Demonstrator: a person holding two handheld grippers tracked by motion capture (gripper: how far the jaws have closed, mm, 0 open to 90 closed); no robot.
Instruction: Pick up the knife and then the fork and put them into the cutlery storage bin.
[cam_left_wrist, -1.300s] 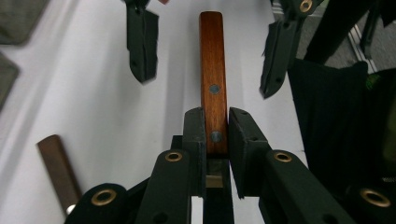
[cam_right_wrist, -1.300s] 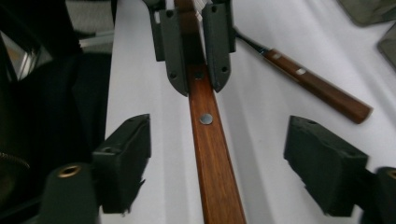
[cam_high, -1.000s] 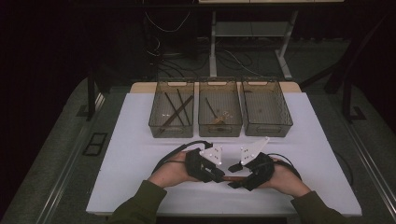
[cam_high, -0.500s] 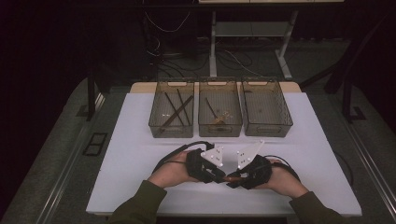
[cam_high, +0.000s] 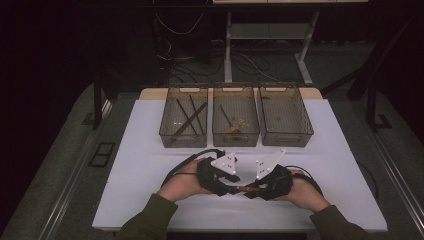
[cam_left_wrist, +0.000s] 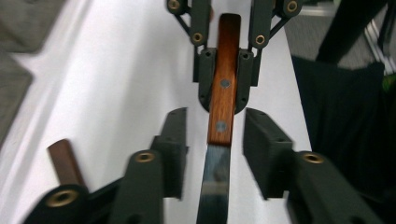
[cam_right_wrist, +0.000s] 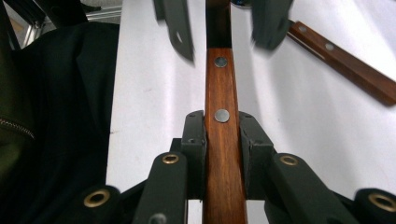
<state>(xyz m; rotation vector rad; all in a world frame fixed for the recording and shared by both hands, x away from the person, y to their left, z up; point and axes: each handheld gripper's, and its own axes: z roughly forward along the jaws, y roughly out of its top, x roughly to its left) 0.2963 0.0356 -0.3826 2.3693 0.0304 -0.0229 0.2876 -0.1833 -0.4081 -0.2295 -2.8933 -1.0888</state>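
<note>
Three clear bins stand in a row at the back of the white surface (cam_high: 150, 150). The left bin (cam_high: 184, 116) holds about three long dark sticks lying crossed. The middle bin (cam_high: 236, 115) holds one thin stick and a few small brownish bits. What the right bin (cam_high: 285, 115) holds cannot be made out. Near the front edge, the left tongs (cam_left_wrist: 215, 135) stand open on either side of a wooden-handled knife (cam_left_wrist: 223, 93), apart from it. The right tongs (cam_right_wrist: 222, 135) are clamped on that knife's handle. A second wooden handle (cam_right_wrist: 345, 63) lies on the surface beside them.
</note>
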